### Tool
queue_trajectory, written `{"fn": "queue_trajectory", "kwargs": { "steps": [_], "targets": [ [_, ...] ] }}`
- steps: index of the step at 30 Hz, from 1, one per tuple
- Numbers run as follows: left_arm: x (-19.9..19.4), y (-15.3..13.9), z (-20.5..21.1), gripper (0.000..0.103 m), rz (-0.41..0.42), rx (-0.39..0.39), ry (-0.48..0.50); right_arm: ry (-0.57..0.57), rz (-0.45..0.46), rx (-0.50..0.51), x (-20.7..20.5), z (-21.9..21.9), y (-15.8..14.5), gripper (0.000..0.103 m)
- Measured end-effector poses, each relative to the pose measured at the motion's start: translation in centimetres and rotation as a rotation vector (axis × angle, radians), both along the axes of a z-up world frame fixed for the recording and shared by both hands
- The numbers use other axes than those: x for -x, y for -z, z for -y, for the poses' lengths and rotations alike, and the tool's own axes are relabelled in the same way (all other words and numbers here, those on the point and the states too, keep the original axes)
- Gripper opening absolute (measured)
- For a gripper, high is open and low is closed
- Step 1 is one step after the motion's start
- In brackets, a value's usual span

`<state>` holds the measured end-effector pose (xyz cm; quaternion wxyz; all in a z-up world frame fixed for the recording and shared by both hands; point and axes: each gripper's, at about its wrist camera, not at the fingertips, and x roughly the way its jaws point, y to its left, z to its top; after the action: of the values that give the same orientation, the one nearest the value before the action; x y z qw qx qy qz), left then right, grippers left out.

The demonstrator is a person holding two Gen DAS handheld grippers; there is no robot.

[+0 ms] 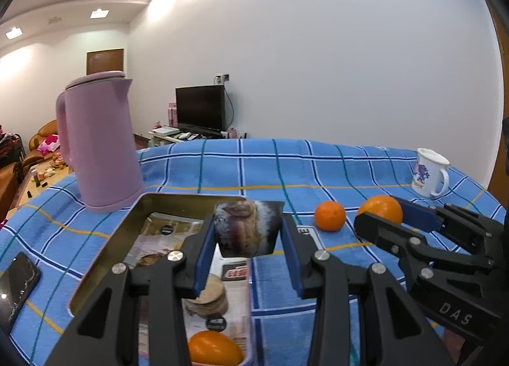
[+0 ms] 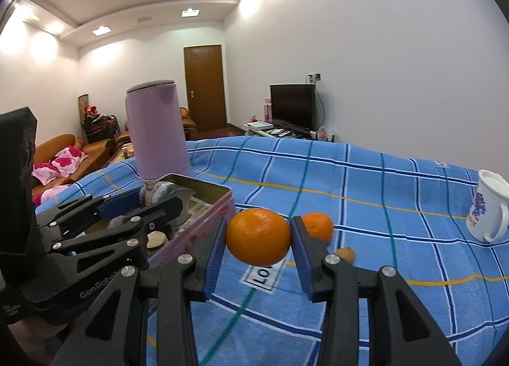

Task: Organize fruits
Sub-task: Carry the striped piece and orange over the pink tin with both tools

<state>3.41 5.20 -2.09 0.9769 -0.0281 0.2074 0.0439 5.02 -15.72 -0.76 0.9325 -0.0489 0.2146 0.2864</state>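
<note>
My left gripper (image 1: 248, 222) is shut on a grey-brown snack packet (image 1: 246, 232), held above an open tin box (image 1: 105, 248). An orange (image 1: 214, 348) lies in the tin's near end, beside biscuits and wrappers. To the right of the tin, my right gripper (image 2: 259, 222) is shut on a large orange (image 2: 258, 238) and holds it just above the blue checked cloth. Behind it a smaller orange (image 2: 316, 226) rests on the cloth, with a small brownish fruit (image 2: 346, 254) nearby. The left wrist view shows the right gripper (image 1: 380, 211) with its orange (image 1: 381, 208) next to the loose orange (image 1: 330, 215).
A tall pink kettle (image 1: 98, 143) stands behind the tin's far left corner. A white printed mug (image 2: 488, 210) sits at the far right of the cloth. A dark phone (image 1: 16, 283) lies at the left edge. A sofa, a door and a TV are beyond the table.
</note>
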Motion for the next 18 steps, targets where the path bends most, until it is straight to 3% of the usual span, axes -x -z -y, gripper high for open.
{"fn": "queue_trajectory", "kwargs": {
  "steps": [18],
  "targets": [
    [1.1,-0.3,-2.9,0.041,-0.014,-0.013,-0.058,-0.085,0.008,0.0,0.9,-3.4,-0.6,0.042]
  ]
}}
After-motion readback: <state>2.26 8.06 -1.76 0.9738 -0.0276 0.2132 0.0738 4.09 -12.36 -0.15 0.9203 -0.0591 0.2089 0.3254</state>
